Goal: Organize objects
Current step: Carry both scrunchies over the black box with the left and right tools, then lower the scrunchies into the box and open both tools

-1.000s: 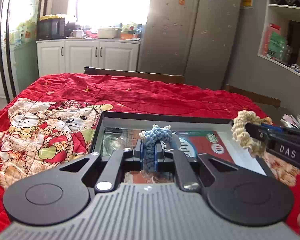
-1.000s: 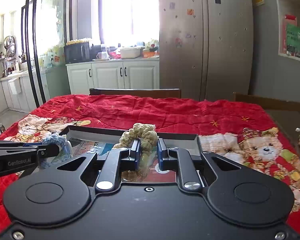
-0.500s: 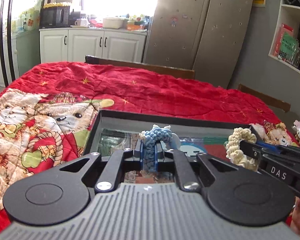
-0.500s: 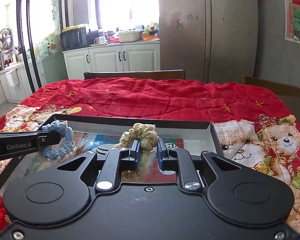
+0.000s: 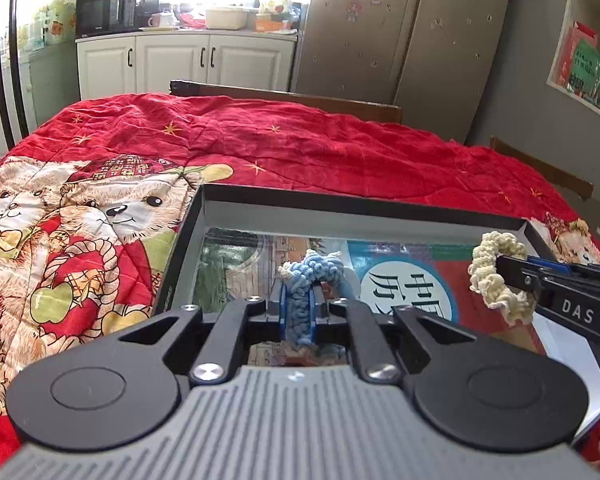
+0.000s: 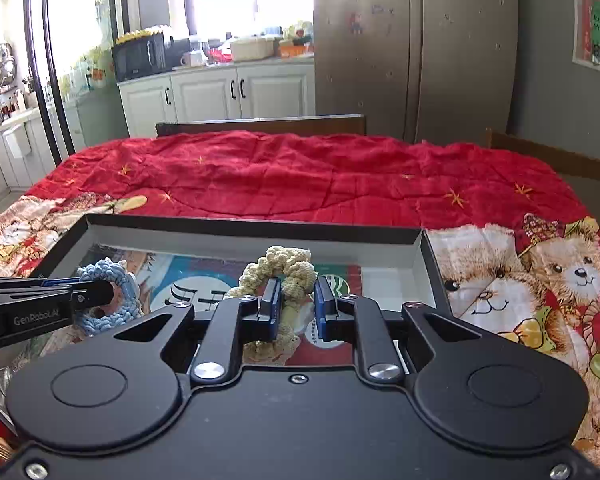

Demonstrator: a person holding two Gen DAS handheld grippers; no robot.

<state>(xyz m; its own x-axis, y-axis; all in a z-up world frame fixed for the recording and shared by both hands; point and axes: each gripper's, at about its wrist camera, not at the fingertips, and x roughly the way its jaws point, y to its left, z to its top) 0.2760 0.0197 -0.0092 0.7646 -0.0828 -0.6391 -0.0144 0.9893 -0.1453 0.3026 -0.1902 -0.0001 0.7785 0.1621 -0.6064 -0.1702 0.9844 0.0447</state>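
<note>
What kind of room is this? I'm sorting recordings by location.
Most likely a home kitchen with a dining table: a tall fridge, white cabinets with a microwave on the counter, and a table under a red teddy-bear cloth.

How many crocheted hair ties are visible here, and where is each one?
2. The blue hair tie is in the left gripper; the cream hair tie sits between the right gripper's fingers. Both are over the box. No others show.
</note>
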